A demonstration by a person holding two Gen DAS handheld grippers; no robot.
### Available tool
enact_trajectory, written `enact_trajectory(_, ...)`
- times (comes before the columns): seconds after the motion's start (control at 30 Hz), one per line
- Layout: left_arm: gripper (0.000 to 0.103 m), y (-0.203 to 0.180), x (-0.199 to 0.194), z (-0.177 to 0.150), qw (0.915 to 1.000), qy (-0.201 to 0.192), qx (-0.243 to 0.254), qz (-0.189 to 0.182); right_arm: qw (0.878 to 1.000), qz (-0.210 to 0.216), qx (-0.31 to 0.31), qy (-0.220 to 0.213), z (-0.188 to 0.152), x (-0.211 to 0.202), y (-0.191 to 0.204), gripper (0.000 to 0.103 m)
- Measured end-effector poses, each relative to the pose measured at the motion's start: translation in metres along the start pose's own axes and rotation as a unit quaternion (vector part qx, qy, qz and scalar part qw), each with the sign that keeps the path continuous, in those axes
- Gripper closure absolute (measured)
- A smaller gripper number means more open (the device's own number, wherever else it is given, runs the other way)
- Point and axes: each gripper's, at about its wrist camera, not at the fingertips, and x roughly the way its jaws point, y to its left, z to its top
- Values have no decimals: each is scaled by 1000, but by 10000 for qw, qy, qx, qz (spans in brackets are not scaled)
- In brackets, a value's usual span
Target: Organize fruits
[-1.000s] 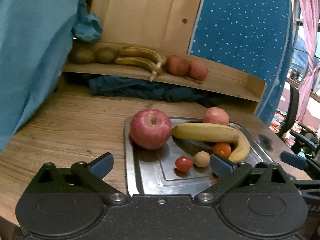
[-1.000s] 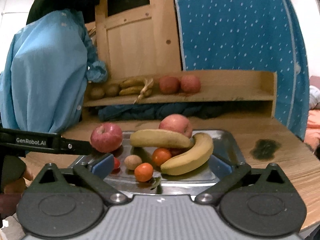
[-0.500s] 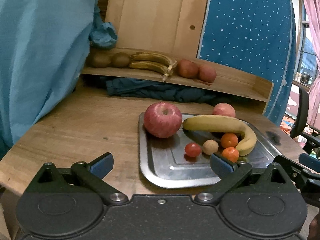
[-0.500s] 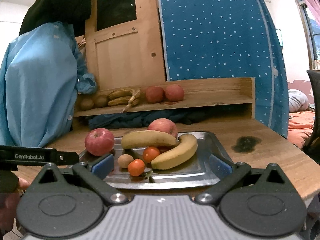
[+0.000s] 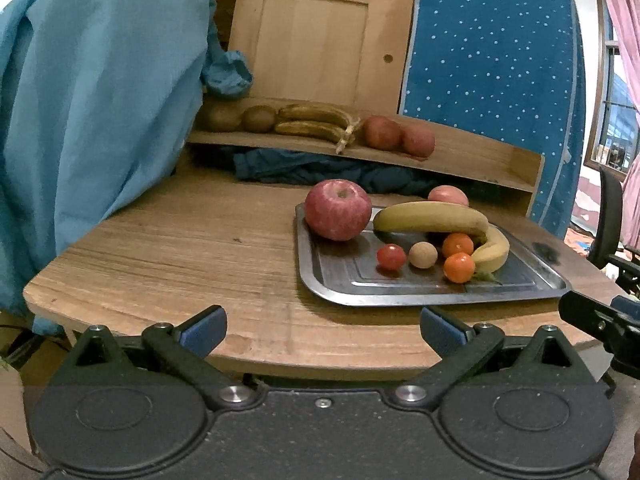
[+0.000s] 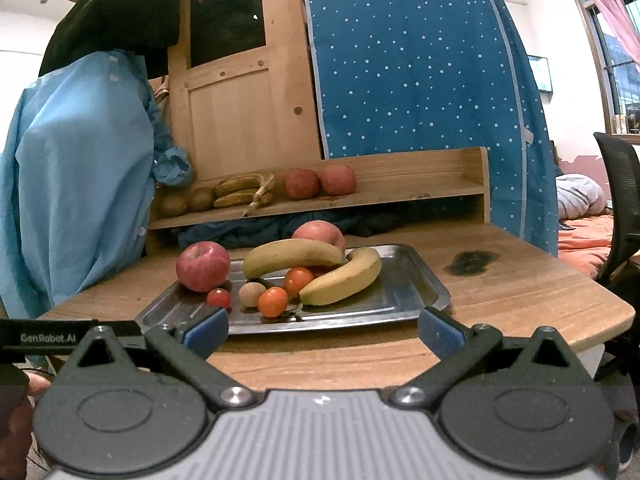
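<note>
A metal tray (image 5: 344, 292) (image 6: 416, 280) on the wooden table holds a large red apple (image 5: 338, 209) (image 6: 203, 266), a second apple (image 5: 448, 195) (image 6: 318, 232) at the back, two yellow bananas (image 5: 432, 217) (image 6: 292, 255), two small oranges (image 5: 459, 267) (image 6: 273, 301), a cherry tomato (image 5: 391, 256) (image 6: 219, 298) and a pale round fruit (image 5: 423, 255) (image 6: 251, 294). My left gripper (image 5: 322, 326) is open at the table's front edge, short of the tray. My right gripper (image 6: 322, 326) is open too, just before the tray's near rim.
A low wooden shelf (image 5: 480, 160) (image 6: 400, 192) at the back carries kiwis, brown bananas and two apples. Dark blue cloth (image 5: 304, 166) lies under it. A light blue garment (image 5: 88, 120) hangs at the left. An office chair (image 6: 620, 200) stands to the right.
Both grippers have drawn back from the tray toward the table's front edge, so the tray and fruit look farther away. Both stay open. The fruit has not moved.
</note>
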Motion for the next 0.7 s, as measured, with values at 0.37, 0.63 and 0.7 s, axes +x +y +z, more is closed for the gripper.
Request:
enact_trajectory(0.37, 1, 2, -14, -11, 9999, -147, 26, 11, 9998, -60, -170, -96, -9, -13, 10, 0)
enact_trajectory(0.63, 1, 2, -15, -12, 9998, -201, 62, 31, 9998, -97, -126, -135, -12, -14, 8, 0)
enact_trajectory(0.7, 1, 2, -15, -13, 9998, -206, 69, 47, 9998, -99, -124, -133, -12, -14, 7, 0)
